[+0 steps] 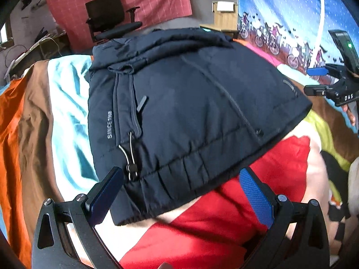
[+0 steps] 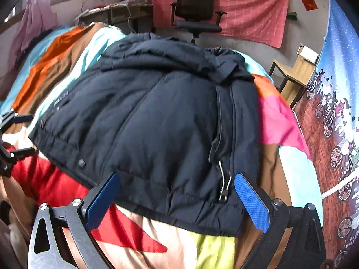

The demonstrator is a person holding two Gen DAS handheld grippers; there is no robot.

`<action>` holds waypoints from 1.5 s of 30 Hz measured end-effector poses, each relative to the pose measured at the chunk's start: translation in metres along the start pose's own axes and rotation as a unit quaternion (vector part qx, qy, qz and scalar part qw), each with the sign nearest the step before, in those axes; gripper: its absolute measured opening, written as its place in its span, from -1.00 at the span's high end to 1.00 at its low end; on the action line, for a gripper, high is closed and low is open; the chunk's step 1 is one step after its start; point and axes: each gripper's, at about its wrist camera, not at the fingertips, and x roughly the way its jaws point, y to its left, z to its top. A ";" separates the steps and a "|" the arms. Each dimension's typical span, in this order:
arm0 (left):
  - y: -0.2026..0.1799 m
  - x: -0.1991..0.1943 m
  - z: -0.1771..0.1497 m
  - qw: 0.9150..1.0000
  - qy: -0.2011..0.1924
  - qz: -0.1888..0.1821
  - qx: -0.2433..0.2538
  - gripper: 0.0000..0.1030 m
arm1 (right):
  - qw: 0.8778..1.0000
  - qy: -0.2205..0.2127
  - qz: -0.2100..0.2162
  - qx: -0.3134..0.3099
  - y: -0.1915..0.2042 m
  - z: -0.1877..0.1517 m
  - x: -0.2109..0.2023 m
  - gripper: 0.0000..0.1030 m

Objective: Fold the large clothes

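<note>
One navy padded jacket (image 1: pixel 179 112), folded, lay on a multicoloured bedspread (image 1: pixel 40 116) | print read "SINCE", digits illegible | two grippers: left gripper (image 1: pixel 181 192) and right gripper (image 2: pixel 177 195) both spread wide, empty, at its hem | one office chair (image 2: pixel 195 11) behind.

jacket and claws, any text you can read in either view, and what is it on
"SINCE", then digits too blurred to read: printed on the jacket beside the zip.
"DAS": on the right claw, seen in the left wrist view.
Small print near the jacket hem in the right wrist view: too small to read.
</note>
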 end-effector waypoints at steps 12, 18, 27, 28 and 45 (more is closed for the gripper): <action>0.004 0.023 -0.024 0.997 0.042 0.054 0.035 -0.96 | 0.998 0.058 0.004 0.004 -0.004 -0.024 0.031 -1.00; 0.005 0.036 -0.034 0.992 0.051 0.095 0.064 -0.96 | 0.996 0.085 -0.005 -0.009 -0.005 -0.033 0.047 -1.00; -0.007 0.040 -0.034 0.983 0.020 0.141 0.114 -0.97 | 0.994 0.102 -0.024 -0.022 -0.006 -0.045 0.060 -1.00; -0.007 0.042 -0.034 0.982 0.020 0.145 0.118 -0.97 | 0.994 0.102 -0.026 -0.025 -0.006 -0.045 0.060 -1.00; -0.011 0.047 -0.023 0.989 0.014 0.123 0.075 -0.96 | 0.983 0.091 -0.073 -0.141 0.016 -0.072 0.067 -1.00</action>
